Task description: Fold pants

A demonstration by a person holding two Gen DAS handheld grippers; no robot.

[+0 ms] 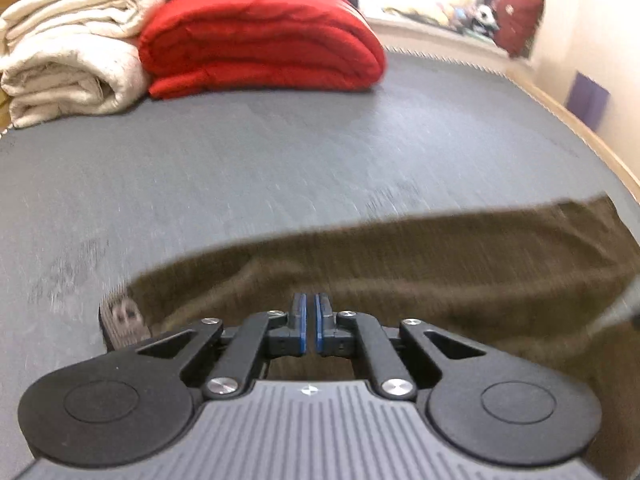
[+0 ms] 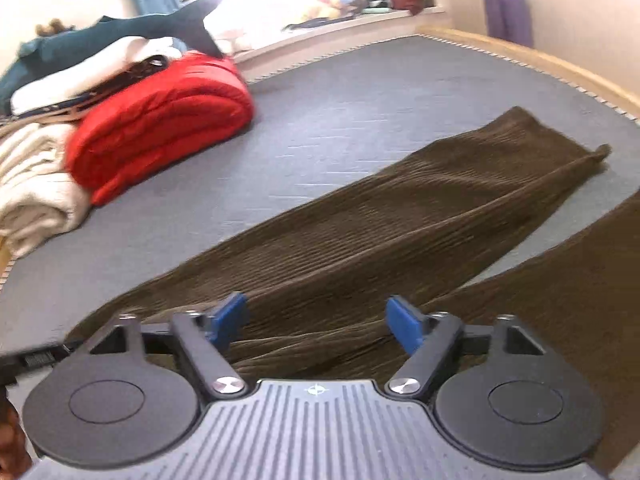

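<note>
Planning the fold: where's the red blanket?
Red blanket sits folded at far left of the grey mat, beside cream blankets, apart from the pants.

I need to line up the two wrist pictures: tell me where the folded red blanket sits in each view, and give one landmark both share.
Left wrist view: the red blanket lies upper centre-left, at the far end of the grey mat, beside the cream blankets.
Right wrist view: the red blanket lies upper left, again next to the cream blankets.
Shared landmark: the brown pants spread on the mat in front of each gripper.
</note>
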